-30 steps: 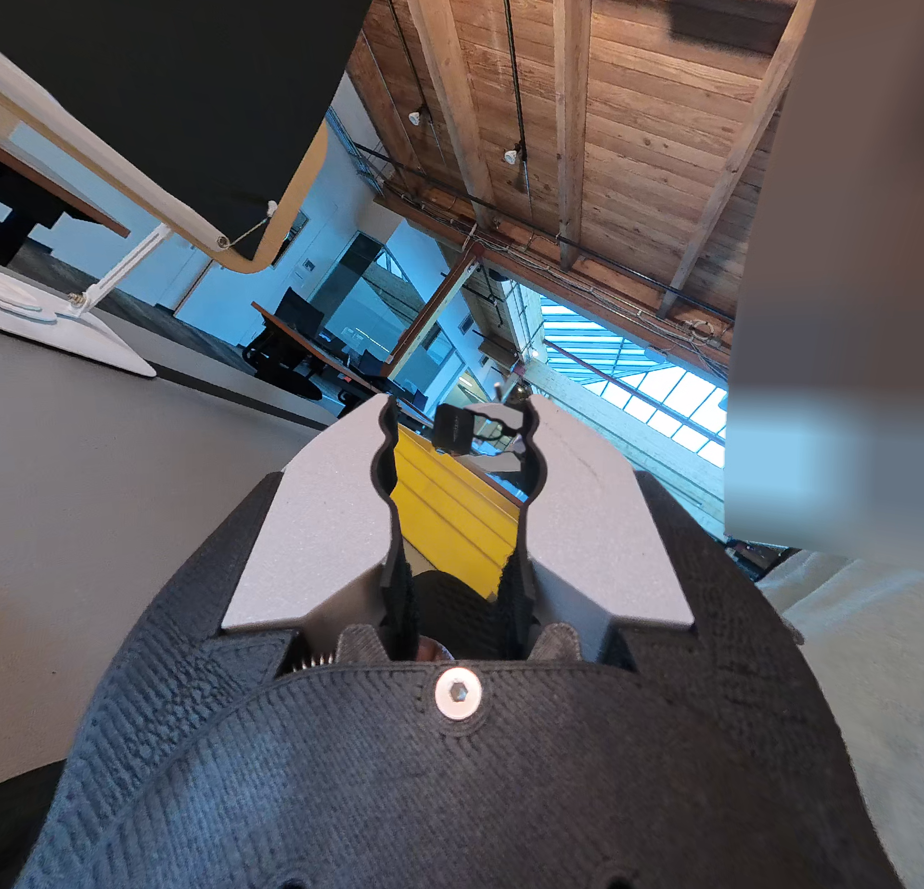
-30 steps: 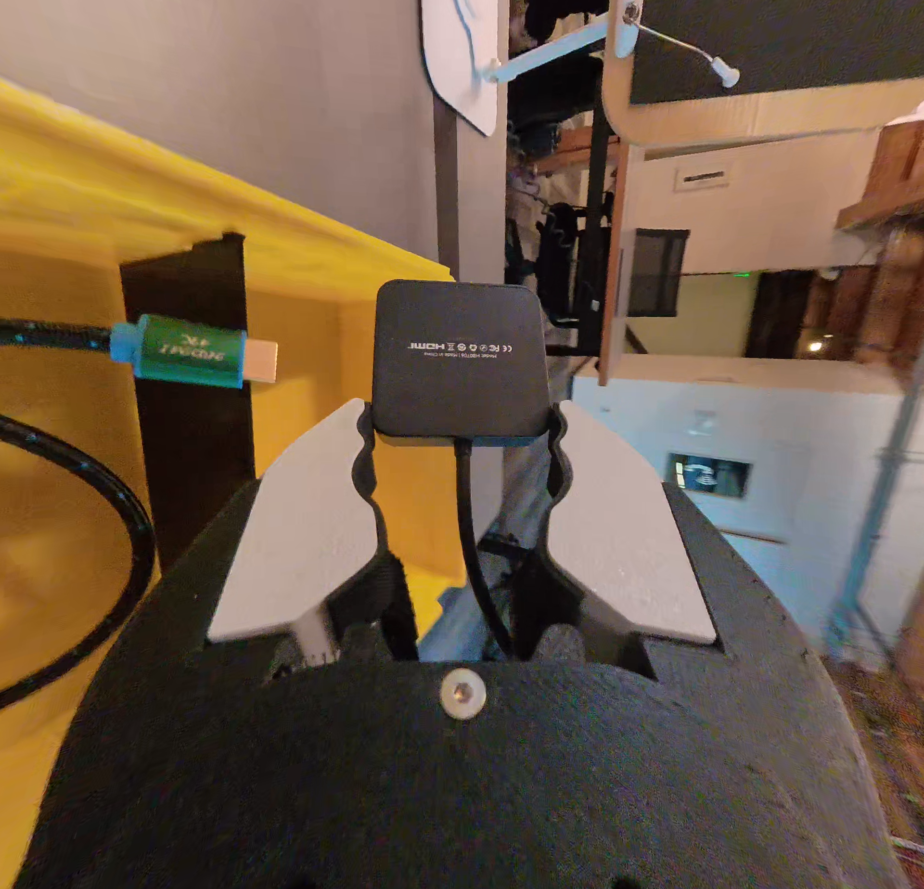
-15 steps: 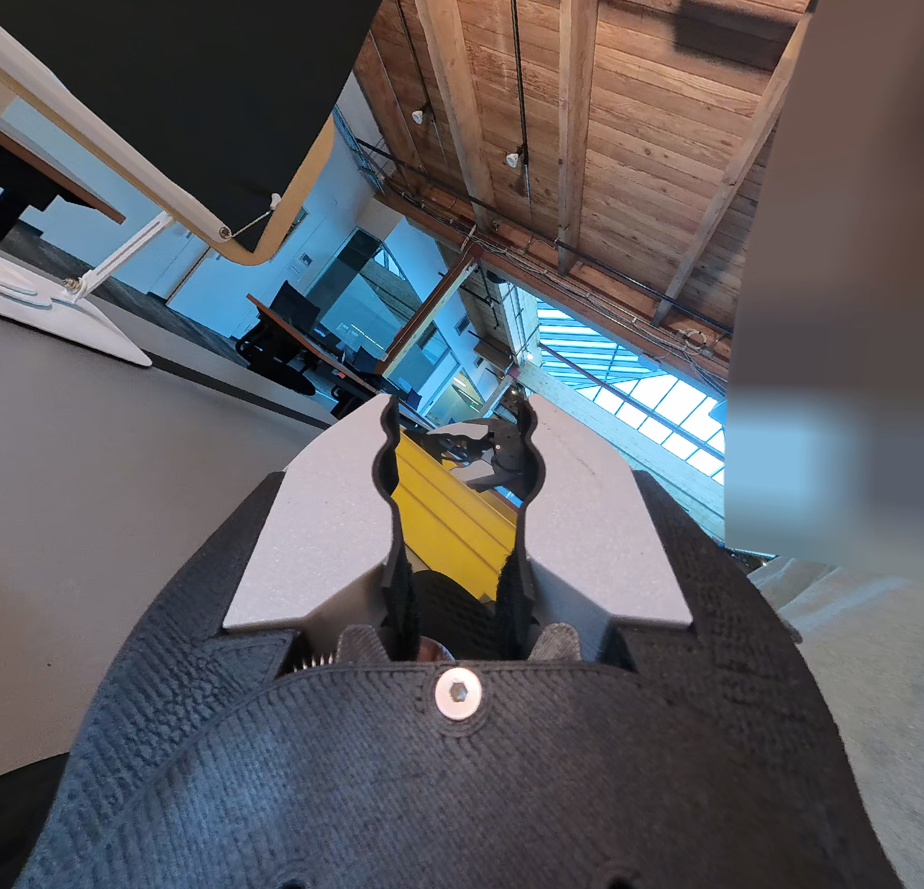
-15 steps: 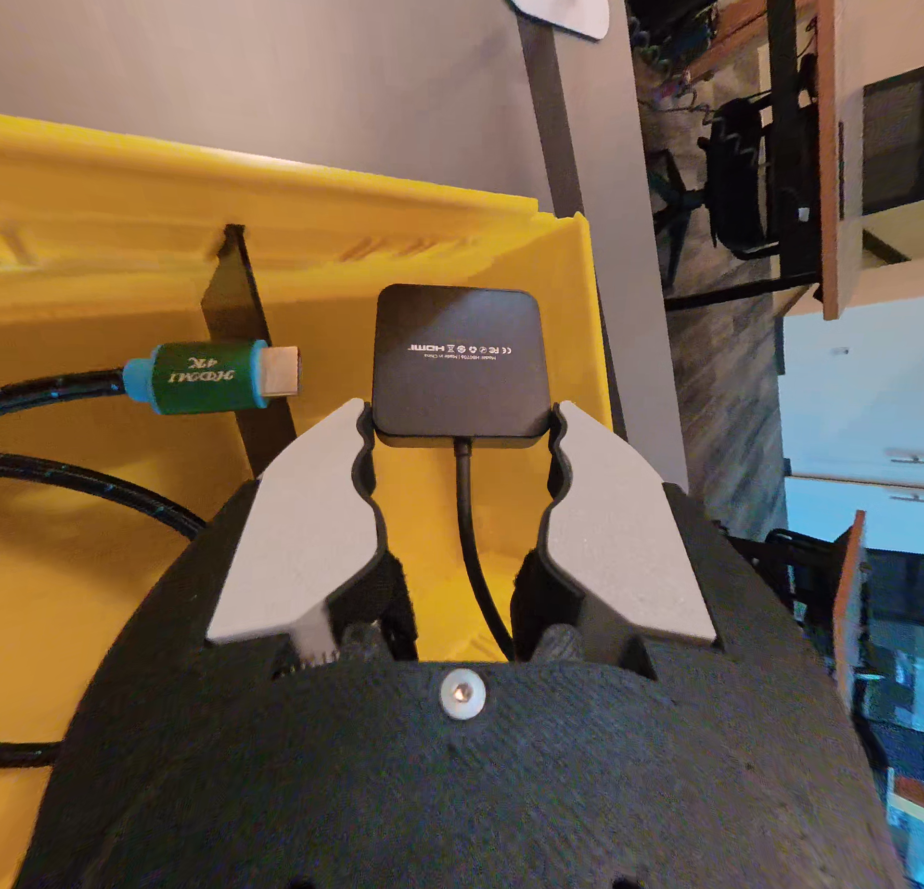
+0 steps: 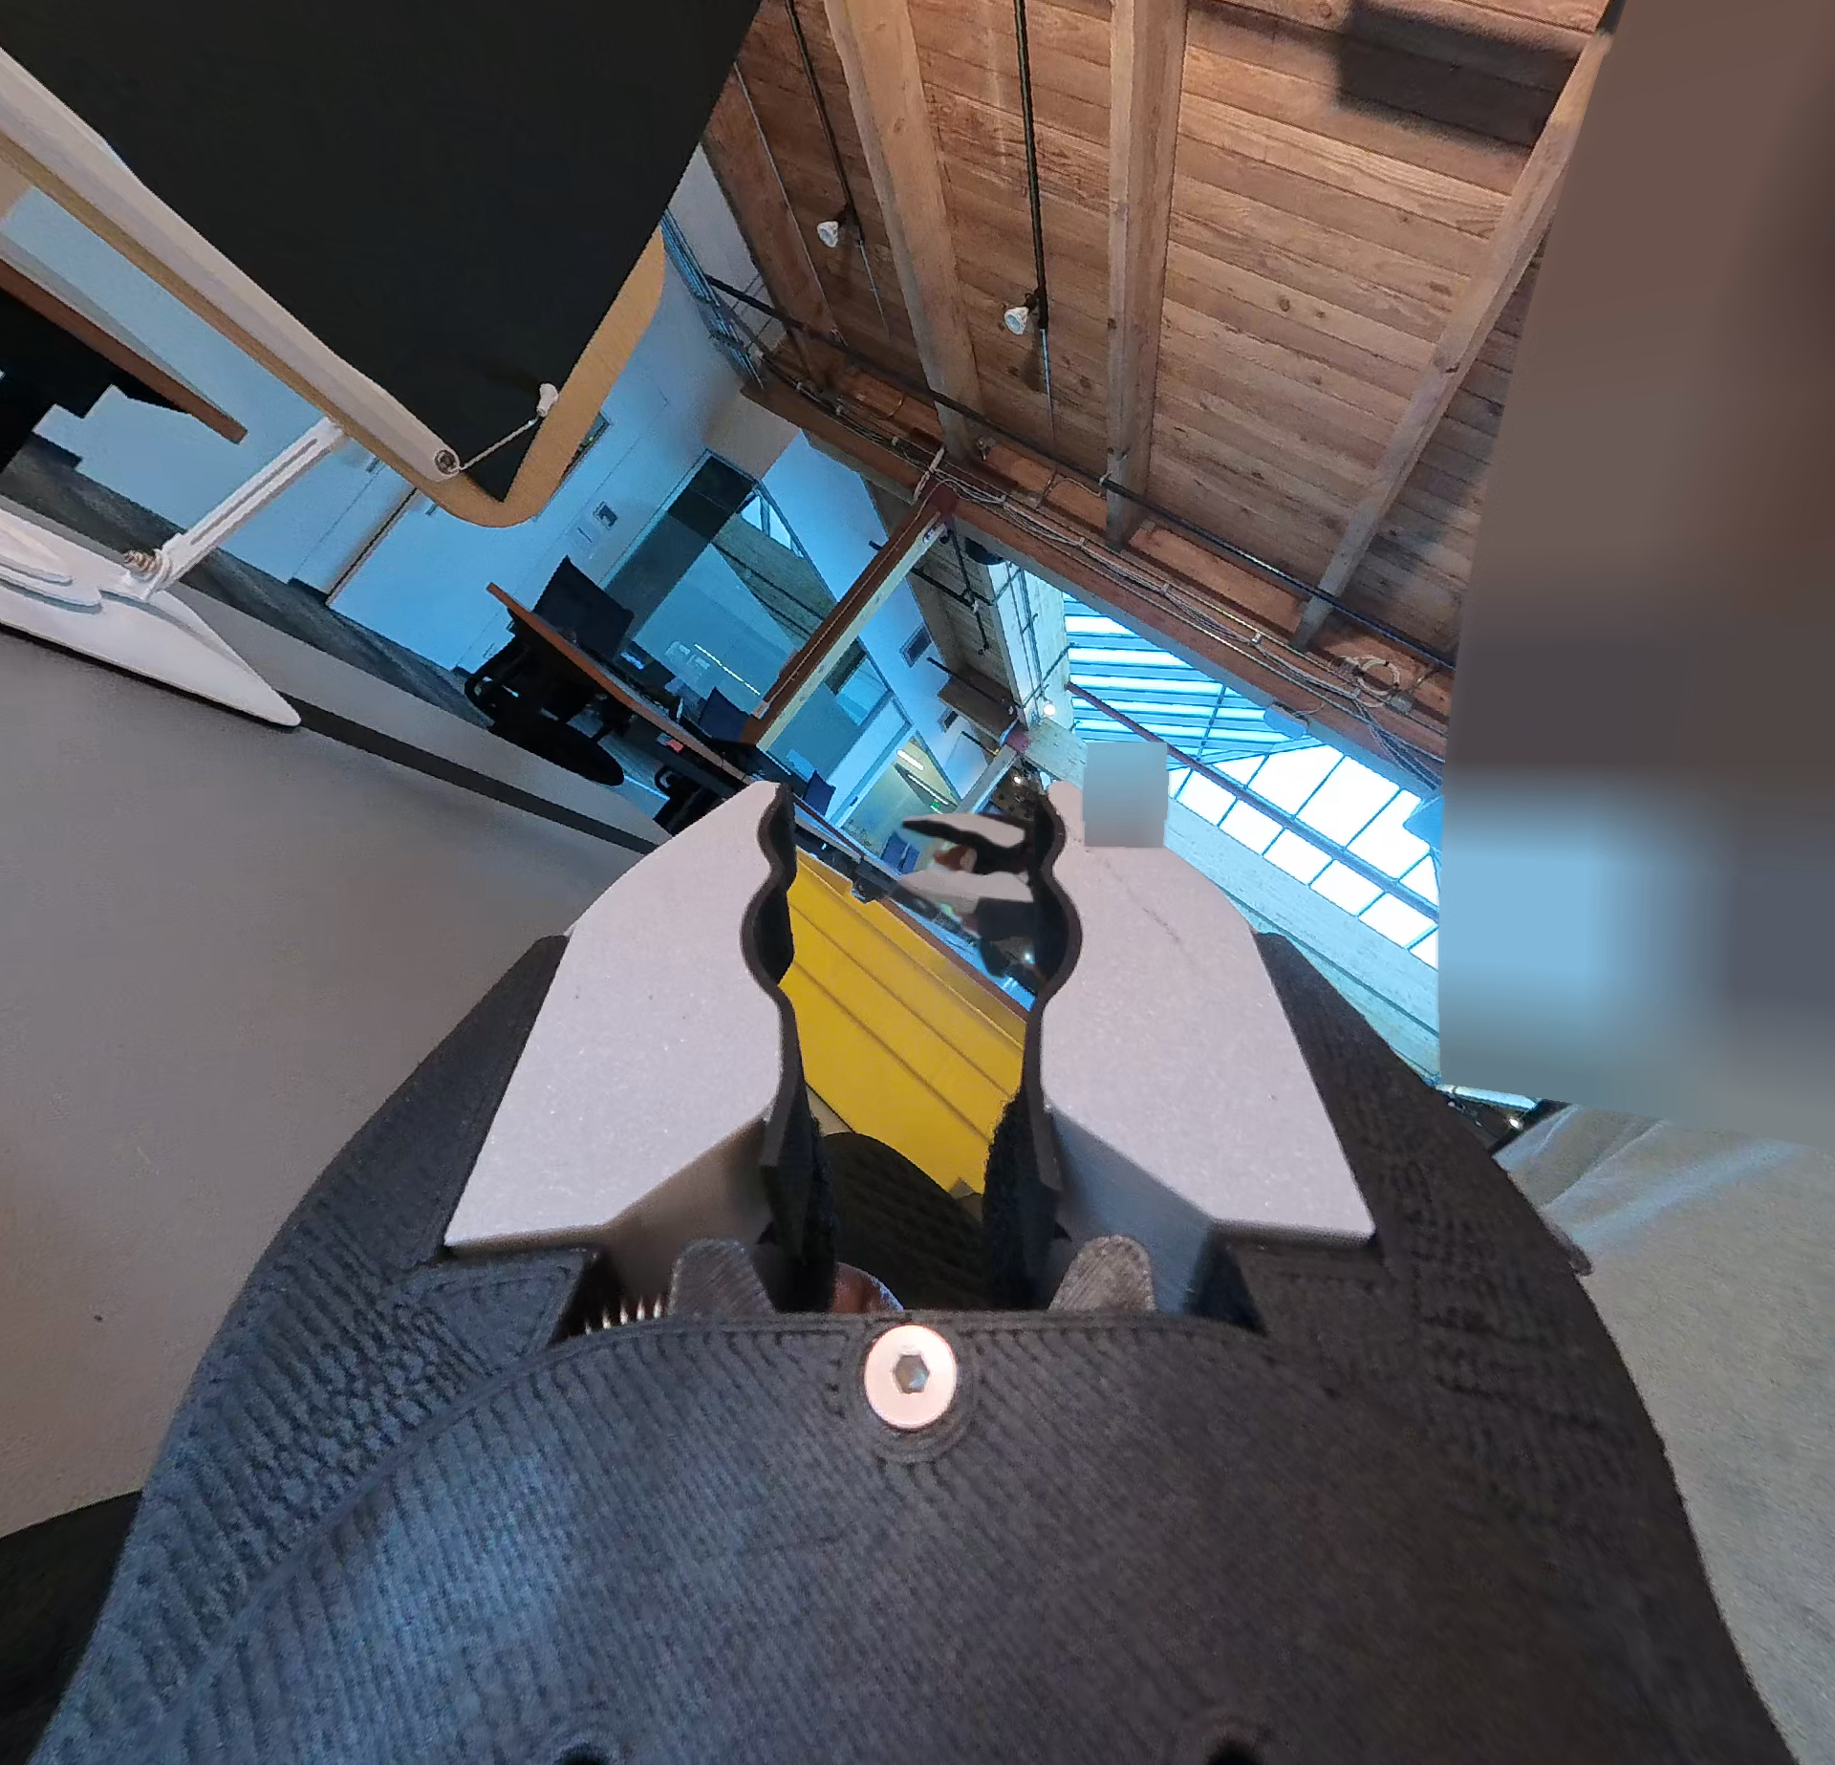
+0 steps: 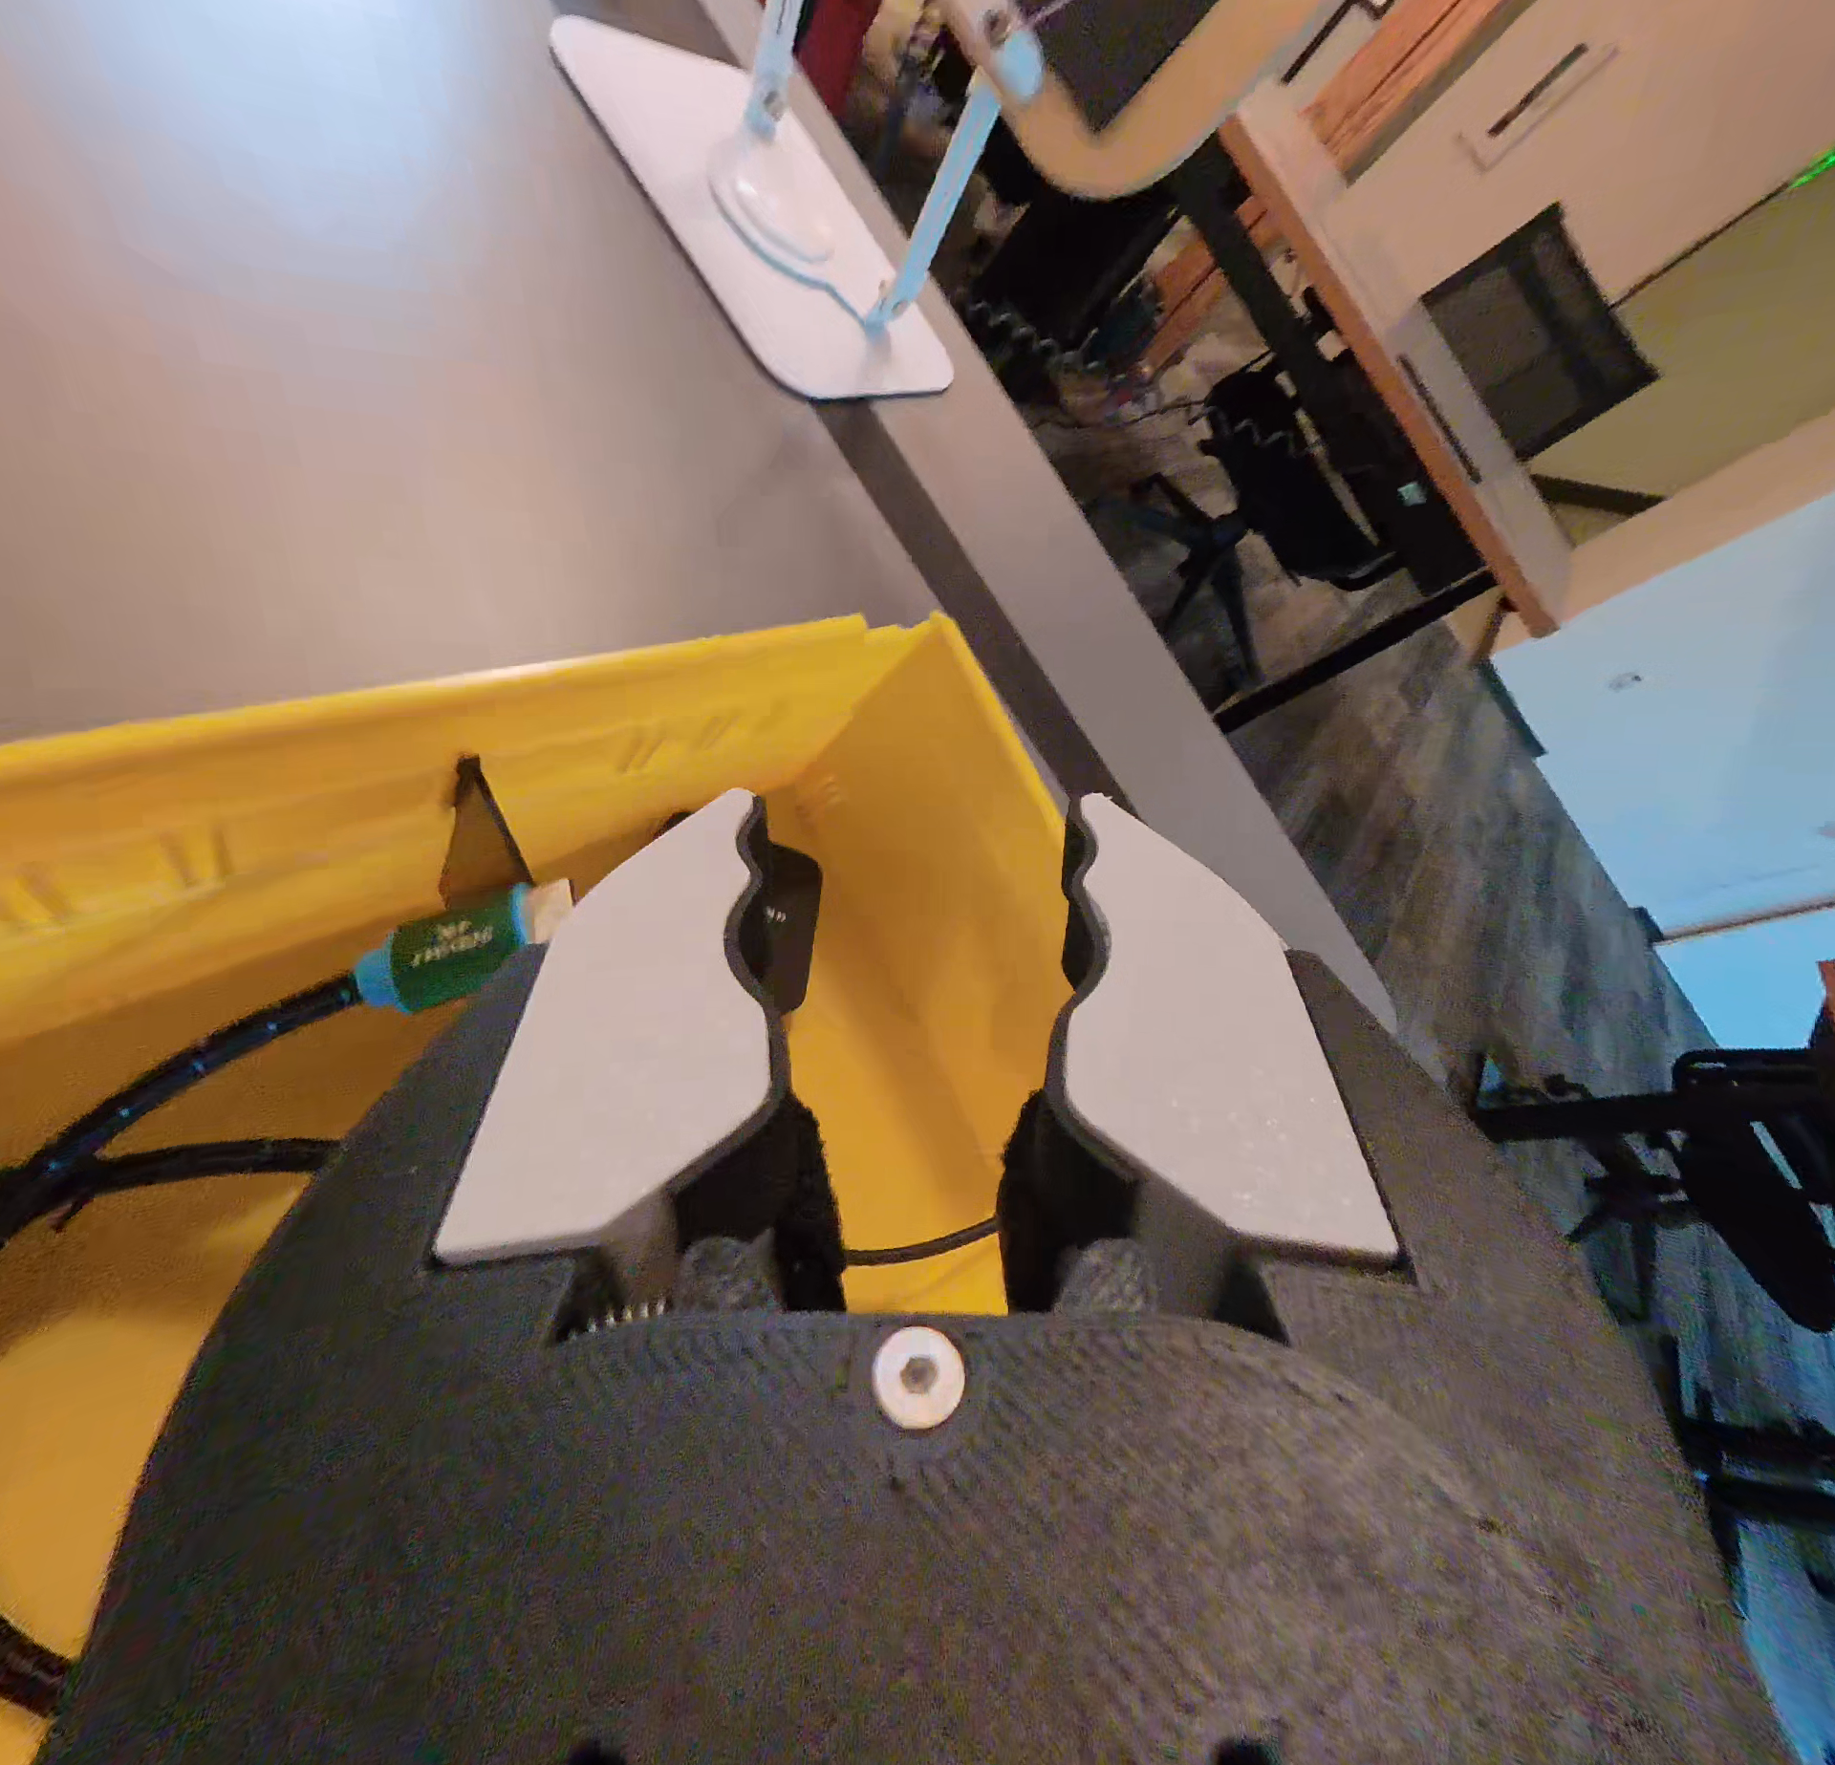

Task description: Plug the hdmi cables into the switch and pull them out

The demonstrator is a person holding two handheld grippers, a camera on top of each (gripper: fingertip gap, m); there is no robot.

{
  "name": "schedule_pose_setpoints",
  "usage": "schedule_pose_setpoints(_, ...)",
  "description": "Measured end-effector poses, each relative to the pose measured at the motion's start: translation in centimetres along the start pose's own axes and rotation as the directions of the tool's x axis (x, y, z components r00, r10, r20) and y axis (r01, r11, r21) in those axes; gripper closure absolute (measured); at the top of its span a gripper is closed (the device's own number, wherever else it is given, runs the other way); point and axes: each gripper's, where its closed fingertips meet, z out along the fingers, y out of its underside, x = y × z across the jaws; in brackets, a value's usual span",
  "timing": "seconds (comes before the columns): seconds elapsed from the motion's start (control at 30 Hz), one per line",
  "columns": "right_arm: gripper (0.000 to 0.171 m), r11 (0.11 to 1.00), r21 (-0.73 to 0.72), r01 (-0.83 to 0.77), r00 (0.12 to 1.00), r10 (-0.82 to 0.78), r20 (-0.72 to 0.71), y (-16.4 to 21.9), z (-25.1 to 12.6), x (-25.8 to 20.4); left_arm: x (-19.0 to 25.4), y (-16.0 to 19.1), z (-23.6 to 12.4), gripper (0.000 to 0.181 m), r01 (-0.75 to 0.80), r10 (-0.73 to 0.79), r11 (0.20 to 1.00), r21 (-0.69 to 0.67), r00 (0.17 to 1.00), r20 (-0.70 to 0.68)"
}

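Both fingers of the right hand-held gripper now stand wide and empty, having let go of the black switch, which lies left of centre in the yellow bin near the green hdmi cable plug, suggesting the task is wrapping up, while the left hand-held gripper stays narrowly parted and empty.

In the right wrist view, the black switch shows only as a sliver past the left finger, which covers the rest. The green HDMI plug has its metal tip partly behind that same finger, and its braided cable runs off the left edge. In the left wrist view, the right gripper, far ahead between the jaws, is smeared and too small to tell how its jaws stand.
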Motion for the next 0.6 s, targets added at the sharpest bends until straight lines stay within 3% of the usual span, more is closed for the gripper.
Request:
schedule_pose_setpoints(0.17, 0.112, 0.941, 0.308, -0.138, 0.982, 0.171, -0.085, -8.4, -3.8, -0.3, 0.0, 0.2, 0.2, 0.136, -0.011, 0.011, 1.000, -0.013, 1.000, 0.004)
schedule_pose_setpoints(0.37, 0.116, 0.694, 0.660, -0.289, 0.957, 0.226, 0.181, -19.9, -7.0, -9.6, 0.6, 1.1, 0.7, 0.136, -0.077, 0.077, 0.995, -0.069, 0.997, 0.000)
schedule_pose_setpoints(0.47, 0.118, 0.615, 0.686, -0.389, 0.913, 0.158, 0.376, -22.3, -4.4, -17.8, 2.4, 1.0, 1.2, 0.136, -0.116, 0.112, 0.988, -0.099, 0.993, -0.048)
schedule_pose_setpoints(0.6, 0.116, 0.719, 0.582, -0.380, 0.880, 0.086, 0.468, -20.7, 1.4, -25.5, 6.5, -2.7, 0.9, 0.136, -0.194, 0.182, 0.978, -0.075, 0.974, -0.138)
